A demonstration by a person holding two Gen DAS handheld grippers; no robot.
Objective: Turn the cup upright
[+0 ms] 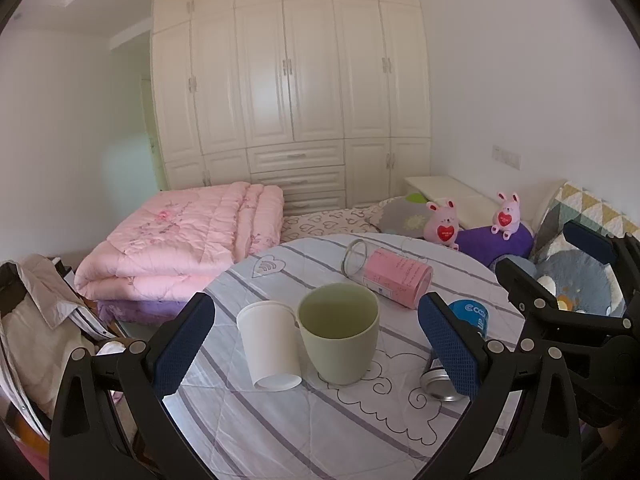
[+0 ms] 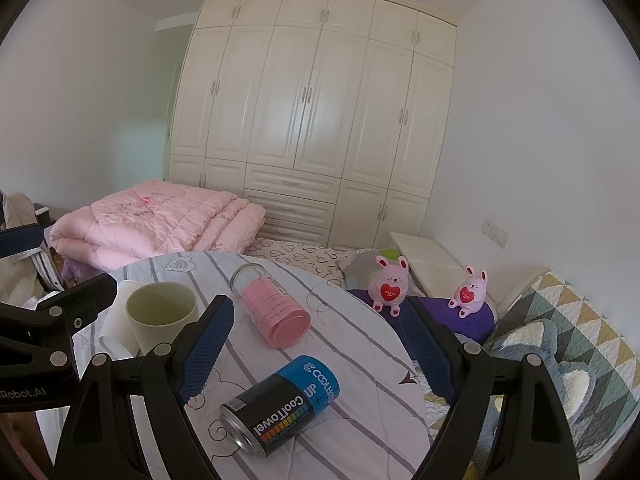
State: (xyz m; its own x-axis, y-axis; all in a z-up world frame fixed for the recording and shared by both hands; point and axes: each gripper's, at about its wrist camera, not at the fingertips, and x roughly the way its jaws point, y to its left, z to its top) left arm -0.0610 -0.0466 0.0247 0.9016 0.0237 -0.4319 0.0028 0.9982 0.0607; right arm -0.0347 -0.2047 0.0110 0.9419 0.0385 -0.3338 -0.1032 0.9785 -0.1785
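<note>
A sage-green cup (image 1: 339, 336) stands upright, mouth up, on the round cloth-covered table (image 1: 288, 424). A white paper cup (image 1: 269, 345) stands upright against its left side. My left gripper (image 1: 316, 354) is open, its fingers well apart on either side of the two cups and clear of them. In the right wrist view the green cup (image 2: 162, 318) sits at the left with the white cup (image 2: 116, 320) behind it. My right gripper (image 2: 316, 354) is open and empty above a lying can.
A pink-labelled glass jar (image 1: 386, 276) lies on its side behind the cups. A black-and-blue CoolTowel can (image 2: 280, 404) lies on its side near the table's right front edge. Beyond the table are a bed with a folded pink quilt (image 1: 180, 248), pillows and two pink plush rabbits (image 1: 442, 226).
</note>
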